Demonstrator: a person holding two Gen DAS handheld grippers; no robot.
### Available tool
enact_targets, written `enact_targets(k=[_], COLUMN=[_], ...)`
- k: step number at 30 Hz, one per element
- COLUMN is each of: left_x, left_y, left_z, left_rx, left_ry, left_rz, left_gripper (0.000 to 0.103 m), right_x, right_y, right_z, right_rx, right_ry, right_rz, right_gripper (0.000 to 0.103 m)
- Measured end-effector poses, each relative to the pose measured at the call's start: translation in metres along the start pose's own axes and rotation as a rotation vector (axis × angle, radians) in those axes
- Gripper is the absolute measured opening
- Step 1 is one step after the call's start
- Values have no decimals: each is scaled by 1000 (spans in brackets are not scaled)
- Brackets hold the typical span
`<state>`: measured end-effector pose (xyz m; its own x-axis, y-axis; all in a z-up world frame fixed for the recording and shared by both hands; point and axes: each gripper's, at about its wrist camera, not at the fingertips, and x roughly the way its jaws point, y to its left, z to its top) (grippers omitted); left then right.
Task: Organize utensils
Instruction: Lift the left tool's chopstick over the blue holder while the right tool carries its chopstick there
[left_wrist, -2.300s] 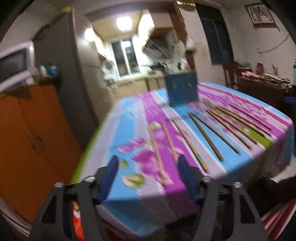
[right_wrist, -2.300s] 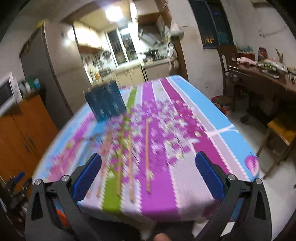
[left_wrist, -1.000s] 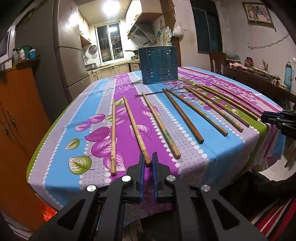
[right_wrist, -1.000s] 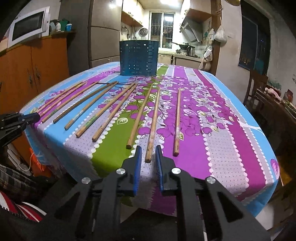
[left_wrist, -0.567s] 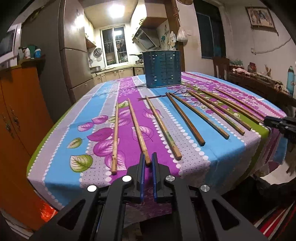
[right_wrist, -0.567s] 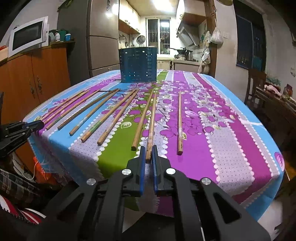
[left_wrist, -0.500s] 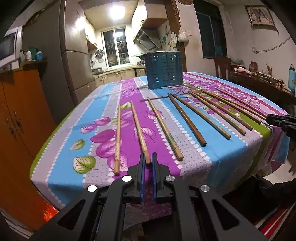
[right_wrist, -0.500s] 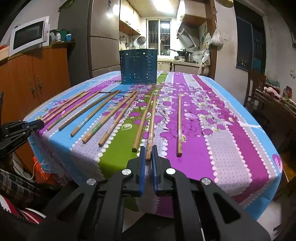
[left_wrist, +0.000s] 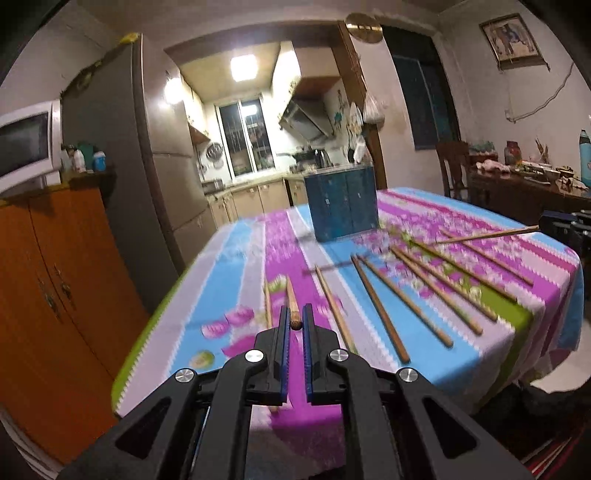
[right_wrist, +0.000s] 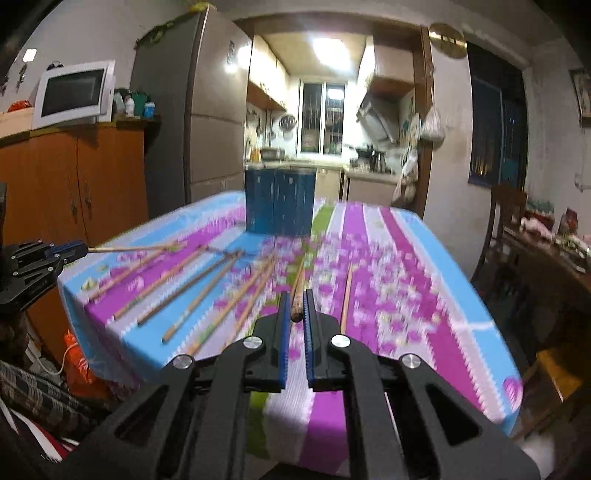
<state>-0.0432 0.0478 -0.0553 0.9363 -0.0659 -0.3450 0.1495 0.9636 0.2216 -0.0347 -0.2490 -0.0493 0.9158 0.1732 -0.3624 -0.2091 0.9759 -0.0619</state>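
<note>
Gripping one chopstick in each pair of tongs, I am holding both sticks by their near ends. My left tongs (left_wrist: 294, 325) are clamped on a chopstick (left_wrist: 291, 301) whose long axis is running straight away from me, in line with the blue pads, its far part reaching out over the striped surface (left_wrist: 546, 291). My right tongs (right_wrist: 295, 314) are pinching another chopstick (right_wrist: 297, 291) the same way, tip pointing far.

What the coming move is turning on: the blue holder (right_wrist: 279, 201) is standing at the far end of the surface, ahead of my right tongs and ahead and slightly right of my left. Both sticks are lying nearly level, so I judge they are needing to tip upright before dropping in. The remaining chopsticks (left_wrist: 380, 306) are lying in a fan between me and the holder.
</note>
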Motion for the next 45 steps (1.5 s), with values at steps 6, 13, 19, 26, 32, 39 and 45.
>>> enact_targets(k=[6, 13, 19, 26, 32, 39, 45], left_x=[1, 17, 29, 36, 32, 34, 35], left_y=[16, 51, 62, 72, 69, 65, 59], left_z=[36, 83, 115, 139, 147, 150, 162], left_rx=[-48, -126, -116, -154, -142, -140, -125], left_ry=[-53, -59, -78, -82, -97, -94, -127], left_rz=[-36, -78, -91, -127, -138, -140, -150], left_gripper=[7, 7, 7, 7, 7, 7, 7], right_x=[2, 9, 14, 17, 20, 22, 20], right_y=[-9, -19, -26, -35, -40, -38, -36], right_z=[39, 81, 105, 126, 128, 134, 151], right_rx=[-15, -34, -54, -40, -17, -12, -27], right_ry=[-79, -124, -149, -159, -150, -152, -185], right_rz=[21, 54, 59, 89, 108, 128, 144], right_gripper=[5, 5, 5, 5, 5, 5, 5])
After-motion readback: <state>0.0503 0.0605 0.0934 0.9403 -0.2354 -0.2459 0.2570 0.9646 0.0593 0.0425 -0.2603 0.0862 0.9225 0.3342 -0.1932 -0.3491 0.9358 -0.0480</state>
